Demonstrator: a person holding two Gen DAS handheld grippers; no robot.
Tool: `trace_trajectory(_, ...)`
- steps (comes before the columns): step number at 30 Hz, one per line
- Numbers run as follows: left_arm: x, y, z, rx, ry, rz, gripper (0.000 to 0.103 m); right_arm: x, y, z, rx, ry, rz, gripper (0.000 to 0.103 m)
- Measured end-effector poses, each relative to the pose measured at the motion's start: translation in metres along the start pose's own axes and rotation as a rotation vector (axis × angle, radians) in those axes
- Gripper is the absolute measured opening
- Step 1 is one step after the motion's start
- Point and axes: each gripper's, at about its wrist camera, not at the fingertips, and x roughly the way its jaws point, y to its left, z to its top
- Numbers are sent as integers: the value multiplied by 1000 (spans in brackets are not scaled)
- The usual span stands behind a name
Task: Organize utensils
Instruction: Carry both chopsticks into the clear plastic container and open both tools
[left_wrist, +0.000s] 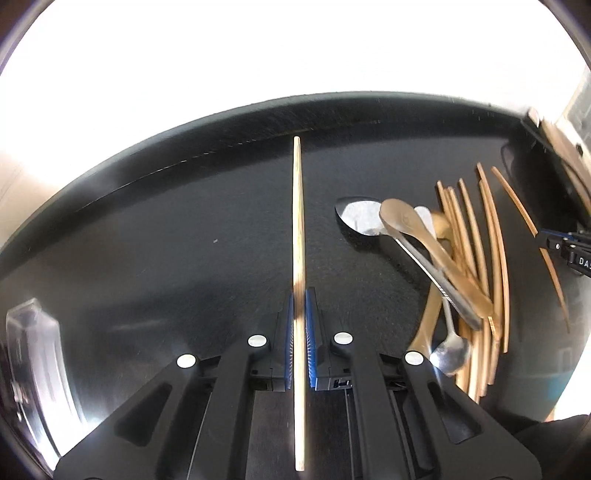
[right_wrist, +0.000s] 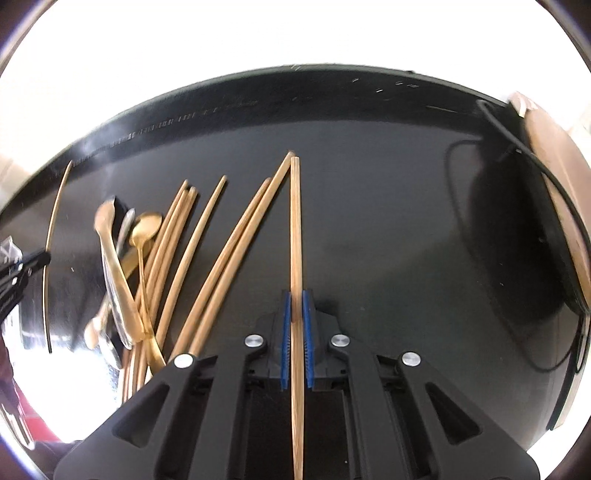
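Looking along the left tool (left_wrist: 299, 295), the left wrist view shows its blue pads (left_wrist: 289, 339) pressed together on a single pale chopstick (left_wrist: 298, 214). That stick runs straight up the middle of the picture, from below the pads, between them, and on past the fingertips over the black bench (left_wrist: 166, 229). Well to the right of the tool lies the heap of utensils: a bundle of wooden chopsticks (left_wrist: 491, 258) fanned side by side, with gold spoons (left_wrist: 406, 218) and a silver spoon (left_wrist: 450, 352) crossed on top of them. At the far right edge the tip of the right tool (left_wrist: 565, 249) shows, with a chopstick (left_wrist: 517, 201) passing through it. A clear plastic holder (left_wrist: 33, 354) stands at the lower left, blurred.

From the right wrist view, the right tool (right_wrist: 296, 295) is likewise pinching one wooden chopstick (right_wrist: 295, 221) between its blue pads (right_wrist: 284, 339); the stick lines up with the fingers and reaches beyond their tips. Just to the left of it lie two more chopsticks (right_wrist: 240, 251), slanting so that their far ends come close to the held stick's end. Farther left is the rest of the chopstick pile (right_wrist: 173, 243) with a gold spoon (right_wrist: 146, 229) and other cutlery on top. The left tool's tip (right_wrist: 26, 264) enters at the left edge, carrying its pale stick (right_wrist: 55, 210). A dark round object (right_wrist: 517, 240) with a cable sits on the bench at right.
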Motion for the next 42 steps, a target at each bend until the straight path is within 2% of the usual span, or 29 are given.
trace_trajectory(3, -16, 3, -4, -38, -11, 6, 5, -16, -9, -4, 26, -23, 1, 7)
trace_trajectory(7, -44, 15, -20, -104, -10, 7, 5, -41, -2, -8, 17, -46, 31, 7)
trace_trajectory(10, -60, 24, -35, -153, -7, 15, 5, -58, 19, -12, -20, -59, 66, 7)
trace_trajectory(15, -91, 49, -65, -224, -15, 27, 5, -83, 77, -20, -107, -55, 150, 7)
trace_trajectory(23, -134, 109, -112, -303, -30, 58, 5, -103, 214, -38, -293, -11, 305, 7)
trace_trajectory(31, -157, 195, -166, -411, -23, 94, 5, -107, 359, -62, -447, 53, 440, 7)
trace_trajectory(37, -154, 272, -193, -515, -15, 123, 5, -98, 455, -62, -486, 116, 504, 7)
trace_trajectory(42, -135, 328, -201, -607, 5, 103, 5, -86, 519, -55, -475, 129, 527, 7)
